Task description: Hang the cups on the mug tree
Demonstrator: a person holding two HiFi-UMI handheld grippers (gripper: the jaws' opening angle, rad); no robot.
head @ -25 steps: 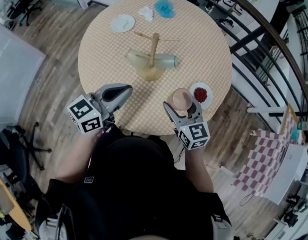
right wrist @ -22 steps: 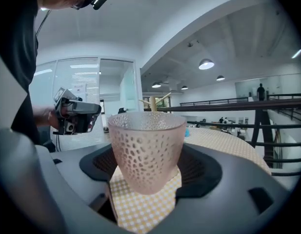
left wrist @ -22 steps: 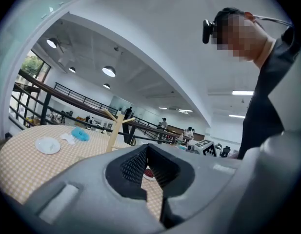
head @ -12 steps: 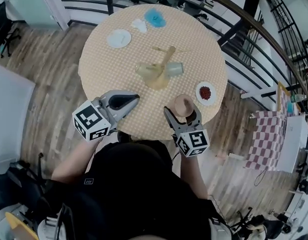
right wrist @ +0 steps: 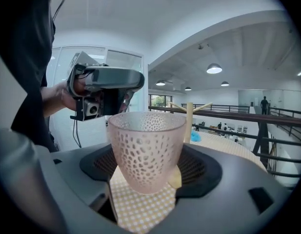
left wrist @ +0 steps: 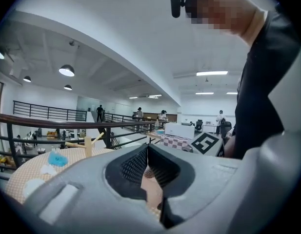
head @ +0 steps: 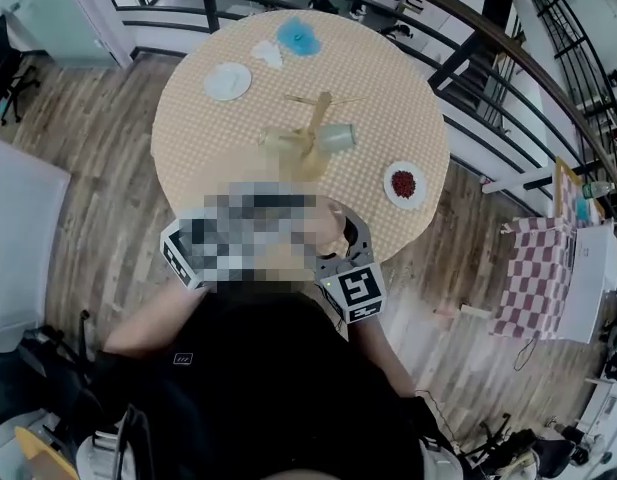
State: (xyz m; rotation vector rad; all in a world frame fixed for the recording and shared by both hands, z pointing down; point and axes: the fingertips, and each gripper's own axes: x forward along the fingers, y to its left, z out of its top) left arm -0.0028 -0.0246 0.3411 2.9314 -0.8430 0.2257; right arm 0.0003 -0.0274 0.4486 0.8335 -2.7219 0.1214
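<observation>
Cup (right wrist: 146, 150), translucent pink, honeycomb-dimpled, tapered, upright, clamped between right gripper (right wrist: 150, 172) fingers over checked round surface (head: 388, 88); left gripper (left wrist: 148, 152) fingers pressed together, empty. Wooden mug tree (head: 313, 133) mid-surface.

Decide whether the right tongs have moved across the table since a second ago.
Yes. The right tongs, gripping the pink cup, have drifted left in the head view, away from the dish of red bits they stood beside.

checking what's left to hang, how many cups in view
3. A pink cup is held in the right gripper; a yellowish cup and a greenish cup are at the mug tree, flanking its post. The blurred patch could hide others.
</observation>
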